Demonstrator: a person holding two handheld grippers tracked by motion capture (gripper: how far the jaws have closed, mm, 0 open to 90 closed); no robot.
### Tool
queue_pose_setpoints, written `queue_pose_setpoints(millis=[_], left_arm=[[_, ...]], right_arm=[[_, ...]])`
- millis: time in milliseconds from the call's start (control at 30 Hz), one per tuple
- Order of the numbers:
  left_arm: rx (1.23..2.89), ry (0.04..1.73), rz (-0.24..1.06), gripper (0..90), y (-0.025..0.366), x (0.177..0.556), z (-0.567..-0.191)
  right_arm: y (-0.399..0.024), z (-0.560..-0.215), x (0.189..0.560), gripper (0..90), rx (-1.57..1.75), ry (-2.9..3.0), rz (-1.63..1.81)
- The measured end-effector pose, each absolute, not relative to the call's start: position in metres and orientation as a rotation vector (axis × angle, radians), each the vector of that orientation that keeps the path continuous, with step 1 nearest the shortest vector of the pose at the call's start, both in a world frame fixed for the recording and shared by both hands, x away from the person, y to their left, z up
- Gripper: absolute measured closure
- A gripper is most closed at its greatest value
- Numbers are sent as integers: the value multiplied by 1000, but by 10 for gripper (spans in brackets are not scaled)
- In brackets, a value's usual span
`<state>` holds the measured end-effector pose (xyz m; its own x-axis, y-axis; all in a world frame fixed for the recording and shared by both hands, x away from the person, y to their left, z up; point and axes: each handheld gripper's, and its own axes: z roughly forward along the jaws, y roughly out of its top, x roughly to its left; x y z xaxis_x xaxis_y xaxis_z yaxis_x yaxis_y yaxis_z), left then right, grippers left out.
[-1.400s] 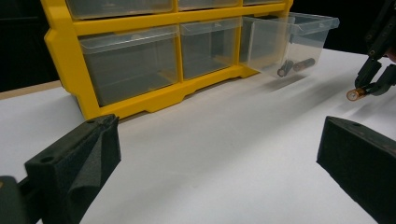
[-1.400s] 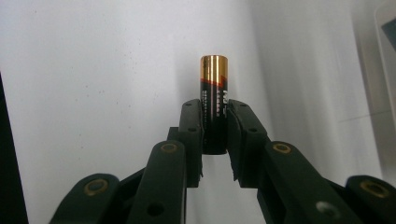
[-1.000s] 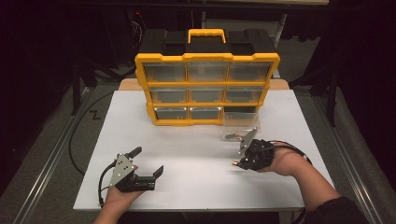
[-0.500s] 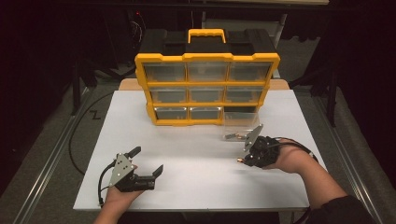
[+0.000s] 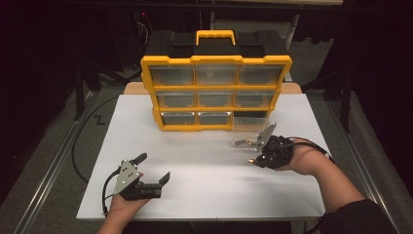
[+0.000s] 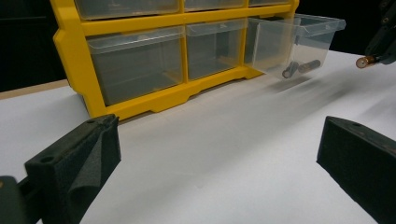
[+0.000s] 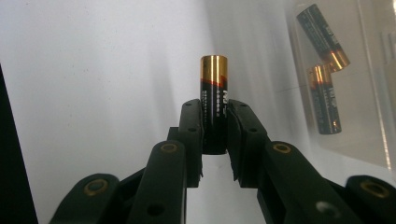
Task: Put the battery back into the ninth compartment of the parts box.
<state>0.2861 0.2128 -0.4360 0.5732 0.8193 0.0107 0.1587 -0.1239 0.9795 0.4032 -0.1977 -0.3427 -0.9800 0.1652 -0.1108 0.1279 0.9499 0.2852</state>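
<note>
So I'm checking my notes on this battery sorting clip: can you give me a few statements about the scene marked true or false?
1. The right tongs are shut on a battery. True.
2. The left tongs hold a battery too. False: their jaws stand wide open with nothing between them.
3. The bottom right drawer of the yellow organizer is pulled out. True.
4. That clear drawer is empty. False: two batteries lie in it.
5. The organizer lies flat on its back. False: it stands upright on the white table, handle on top.
</note>
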Motion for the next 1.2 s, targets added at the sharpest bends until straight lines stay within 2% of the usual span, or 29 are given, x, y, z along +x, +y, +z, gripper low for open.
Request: queue_pose_setpoints(millis=[1200], left_arm=[[1619,840,693,1,215,286,-436]], right_arm=[[-194,-306,421,787,221,2947,394]])
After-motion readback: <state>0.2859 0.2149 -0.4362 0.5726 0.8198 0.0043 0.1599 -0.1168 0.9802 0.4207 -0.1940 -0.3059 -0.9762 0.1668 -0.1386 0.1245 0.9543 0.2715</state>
